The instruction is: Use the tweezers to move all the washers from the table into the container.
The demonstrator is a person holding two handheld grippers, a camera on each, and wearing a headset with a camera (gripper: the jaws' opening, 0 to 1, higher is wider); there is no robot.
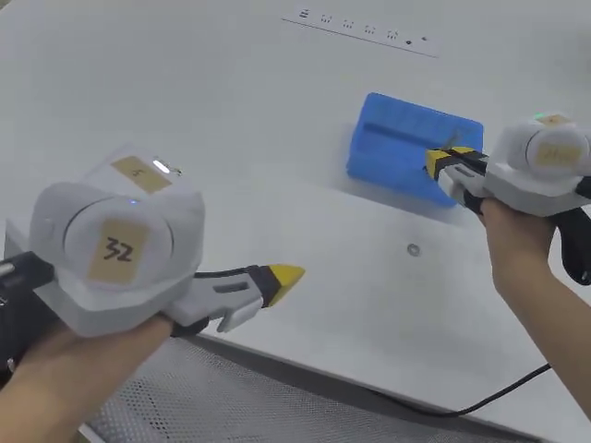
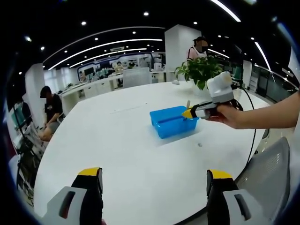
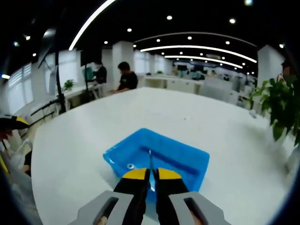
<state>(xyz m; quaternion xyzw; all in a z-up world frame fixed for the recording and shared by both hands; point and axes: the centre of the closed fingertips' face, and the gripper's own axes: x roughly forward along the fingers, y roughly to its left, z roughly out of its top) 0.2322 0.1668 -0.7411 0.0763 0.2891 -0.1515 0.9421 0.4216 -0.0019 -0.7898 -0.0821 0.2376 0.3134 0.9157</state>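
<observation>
Right gripper [image 3: 151, 174] above container [image 3: 112, 159], jaws clamped on tweezers [image 3: 150, 159].
Left gripper [image 2: 153, 173] jaws apart; washer [image 1: 413, 249] at container's 6 o'clock: approach low, slowly.

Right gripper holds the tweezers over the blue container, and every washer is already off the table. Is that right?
Not quite. One washer lies on the white table, just outside the blue container; the head view shows it. The rest stands: the right gripper is shut on the tweezers over the container.
</observation>
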